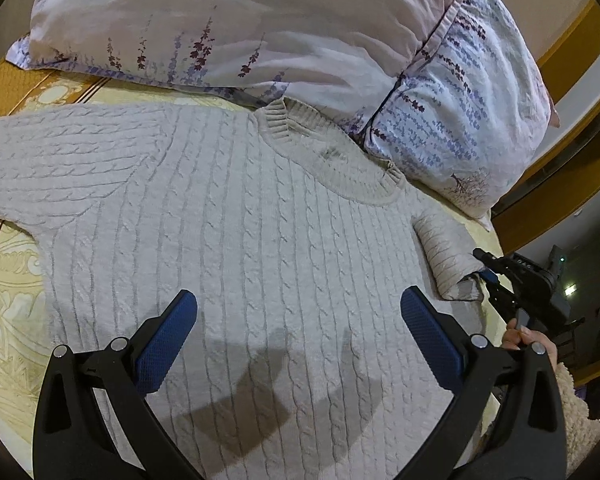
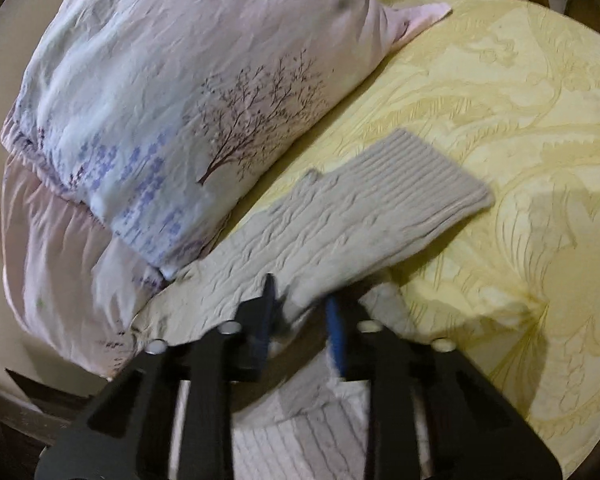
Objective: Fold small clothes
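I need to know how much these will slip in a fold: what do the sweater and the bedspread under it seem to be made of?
Sweater: thick matte knit, likely wool or cotton; cable ridges and ribbed collar show. Bedspread: yellow quilted fabric, probably cotton or polyester, with a stitched raised pattern and a slight sheen.

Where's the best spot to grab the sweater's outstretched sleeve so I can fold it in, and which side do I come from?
Judging by its pose, grip the sleeve near its far end, coming from the outer edge. It lies flat and straight out from the sweater body, so the left gripper, now open above the body, could carry it inward.
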### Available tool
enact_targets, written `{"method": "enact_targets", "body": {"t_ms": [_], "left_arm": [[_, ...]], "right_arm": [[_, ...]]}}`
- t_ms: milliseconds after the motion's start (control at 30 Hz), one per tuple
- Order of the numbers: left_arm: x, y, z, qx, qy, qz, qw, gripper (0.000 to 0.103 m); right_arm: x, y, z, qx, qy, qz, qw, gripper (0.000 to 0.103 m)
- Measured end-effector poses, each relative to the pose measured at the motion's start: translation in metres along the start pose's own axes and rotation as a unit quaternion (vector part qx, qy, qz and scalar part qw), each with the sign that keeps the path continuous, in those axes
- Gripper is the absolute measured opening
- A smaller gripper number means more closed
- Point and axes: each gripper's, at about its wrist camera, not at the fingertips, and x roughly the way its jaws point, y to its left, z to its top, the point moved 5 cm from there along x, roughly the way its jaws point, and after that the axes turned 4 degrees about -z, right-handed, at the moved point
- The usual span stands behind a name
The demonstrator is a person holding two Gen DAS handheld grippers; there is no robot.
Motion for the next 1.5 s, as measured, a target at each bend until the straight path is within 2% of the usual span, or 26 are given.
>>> {"method": "enact_targets", "body": {"t_ms": [100,200,267,367,467,533,600,633,700,767,833,900,933,1000,1033,1100,1167,1200,1267,1333,1367,1400,1500], "left_arm": [[-0.007,0.006,0.004,-0.015,-0.007,-0.011,0.9998,0.102],[-0.014,0.015,0.008,-0.039,-0.018,-0.031,0.9986,0.101],[-0.018,0.019,0.010,-0.050,-0.025,-0.040,0.9976,0.101],[-0.022,0.027,0.013,-0.072,-0.033,-0.054,0.9954,0.101],[-0.024,0.034,0.014,-0.094,-0.039,-0.067,0.9926,0.100],[-0.023,0.039,0.014,-0.107,-0.038,-0.075,0.9907,0.099],[-0.019,0.042,0.013,-0.118,-0.032,-0.081,0.9892,0.097],[-0.017,0.043,0.012,-0.122,-0.028,-0.083,0.9887,0.095],[-0.010,0.043,0.011,-0.126,-0.021,-0.089,0.9878,0.091],[-0.004,0.042,0.011,-0.129,-0.014,-0.096,0.9870,0.087],[0.003,0.039,0.014,-0.131,-0.010,-0.103,0.9859,0.087],[0.009,0.038,0.017,-0.135,-0.009,-0.109,0.9848,0.087],[0.011,0.039,0.018,-0.140,-0.007,-0.113,0.9837,0.087],[0.016,0.041,0.021,-0.151,-0.004,-0.120,0.9812,0.087],[0.018,0.042,0.023,-0.154,-0.004,-0.121,0.9805,0.087],[0.022,0.045,0.025,-0.158,-0.003,-0.119,0.9802,0.087],[0.027,0.049,0.028,-0.164,0.000,-0.115,0.9798,0.087],[0.029,0.051,0.029,-0.166,0.002,-0.112,0.9798,0.084],[0.036,0.053,0.033,-0.168,0.007,-0.105,0.9801,0.080],[0.040,0.054,0.036,-0.162,0.011,-0.093,0.9824,0.074],[0.042,0.054,0.037,-0.157,0.014,-0.087,0.9837,0.072],[0.045,0.053,0.039,-0.149,0.016,-0.079,0.9855,0.068],[0.052,0.051,0.043,-0.141,0.028,-0.069,0.9873,0.044]], "right_arm": [[-0.011,0.032,-0.003,-0.045,-0.020,0.022,0.999,0.009],[-0.015,0.084,-0.021,-0.114,-0.017,0.062,0.991,0.009],[-0.014,0.124,-0.048,-0.177,0.000,0.092,0.980,0.009],[0.000,0.164,-0.095,-0.263,0.045,0.106,0.958,0.009],[0.025,0.183,-0.150,-0.335,0.113,0.093,0.931,0.019],[0.038,0.184,-0.184,-0.373,0.153,0.079,0.912,0.043],[0.038,0.182,-0.204,-0.390,0.171,0.079,0.901,0.054],[0.035,0.181,-0.208,-0.390,0.171,0.084,0.901,0.060],[0.027,0.176,-0.205,-0.375,0.178,0.096,0.905,0.062],[0.017,0.163,-0.193,-0.345,0.171,0.104,0.917,0.063],[0.002,0.158,-0.184,-0.347,0.151,0.117,0.918,0.063],[-0.009,0.152,-0.180,-0.358,0.144,0.108,0.916,0.064],[-0.012,0.149,-0.176,-0.352,0.140,0.104,0.920,0.064],[-0.013,0.136,-0.165,-0.310,0.137,0.097,0.936,0.064],[-0.016,0.119,-0.153,-0.266,0.136,0.095,0.950,0.064],[-0.019,0.086,-0.131,-0.189,0.131,0.087,0.969,0.064],[-0.021,0.060,-0.116,-0.135,0.121,0.074,0.981,0.063],[-0.023,0.040,-0.104,-0.092,0.111,0.067,0.987,0.063],[-0.026,0.017,-0.087,-0.035,0.094,0.064,0.993,0.060],[-0.031,-0.011,-0.069,0.033,0.068,0.061,0.995,0.058],[-0.026,-0.015,-0.065,0.045,0.063,0.059,0.995,0.057],[-0.027,-0.022,-0.060,0.060,0.056,0.056,0.995,0.055],[-0.026,-0.036,-0.050,0.093,0.043,0.057,0.993,0.048]]}}
